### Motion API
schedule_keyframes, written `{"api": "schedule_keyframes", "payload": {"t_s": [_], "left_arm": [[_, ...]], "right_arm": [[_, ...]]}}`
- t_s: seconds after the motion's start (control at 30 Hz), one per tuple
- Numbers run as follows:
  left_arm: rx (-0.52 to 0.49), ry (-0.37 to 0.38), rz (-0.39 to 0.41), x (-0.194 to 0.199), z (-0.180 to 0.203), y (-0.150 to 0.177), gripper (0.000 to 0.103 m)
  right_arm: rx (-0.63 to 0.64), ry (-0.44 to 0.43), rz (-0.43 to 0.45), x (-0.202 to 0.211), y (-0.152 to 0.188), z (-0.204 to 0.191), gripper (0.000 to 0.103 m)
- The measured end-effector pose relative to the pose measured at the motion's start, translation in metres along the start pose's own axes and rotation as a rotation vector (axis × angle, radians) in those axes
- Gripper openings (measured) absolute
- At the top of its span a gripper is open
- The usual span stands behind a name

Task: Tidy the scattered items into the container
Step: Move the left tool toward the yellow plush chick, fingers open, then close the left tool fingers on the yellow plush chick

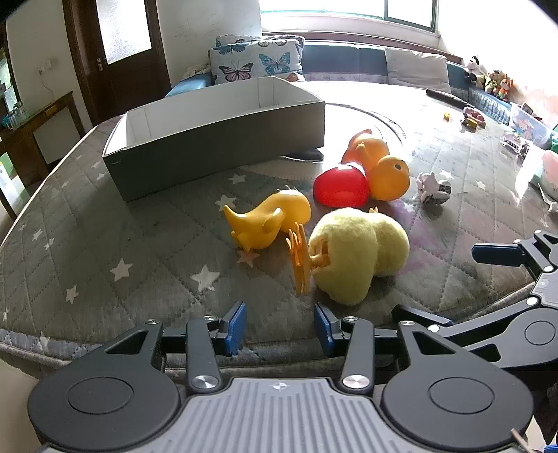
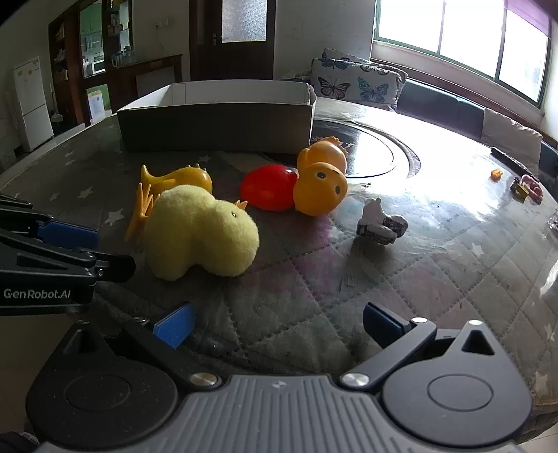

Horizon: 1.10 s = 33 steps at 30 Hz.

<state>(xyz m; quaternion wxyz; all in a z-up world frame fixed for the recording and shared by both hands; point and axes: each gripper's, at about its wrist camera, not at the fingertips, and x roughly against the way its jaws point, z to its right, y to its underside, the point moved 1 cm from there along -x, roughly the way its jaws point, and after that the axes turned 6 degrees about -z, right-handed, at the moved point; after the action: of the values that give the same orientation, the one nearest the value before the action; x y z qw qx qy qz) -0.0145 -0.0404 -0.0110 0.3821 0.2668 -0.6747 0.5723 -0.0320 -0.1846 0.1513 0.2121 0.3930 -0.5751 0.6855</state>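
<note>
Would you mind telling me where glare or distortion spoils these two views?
Left wrist view: the window is blown out, washing the far-right toys, and the fisheye bends the table edge. Right wrist view: window glare whitens the tabletop beyond the orange duck; the box front is in shadow.

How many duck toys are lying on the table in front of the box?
3: a plush duck nearest the grippers, a yellow plastic duck behind it, and an orange duck to the right, touching a red toy. Box contents hidden.
</note>
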Motion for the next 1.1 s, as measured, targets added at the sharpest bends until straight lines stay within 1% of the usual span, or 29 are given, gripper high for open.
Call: {"api": "schedule_keyframes", "payload": {"t_s": [0.43, 0.73, 1.1], "left_arm": [[0.006, 0.027, -0.013, -0.002, -0.003, -0.007, 0.045], [-0.008, 0.056, 0.0, 0.006, -0.002, -0.011, 0.045], [-0.012, 0.137, 0.036, 0.019, -0.006, -0.017, 0.045]], "right_arm": [[0.027, -0.02, 0.004, -0.004, -0.006, -0.002, 0.103], [0.032, -0.04, 0.011, -0.005, -0.009, 0.001, 0.103], [0.049, -0.07, 0.027, -0.006, -0.018, 0.002, 0.096]]}}
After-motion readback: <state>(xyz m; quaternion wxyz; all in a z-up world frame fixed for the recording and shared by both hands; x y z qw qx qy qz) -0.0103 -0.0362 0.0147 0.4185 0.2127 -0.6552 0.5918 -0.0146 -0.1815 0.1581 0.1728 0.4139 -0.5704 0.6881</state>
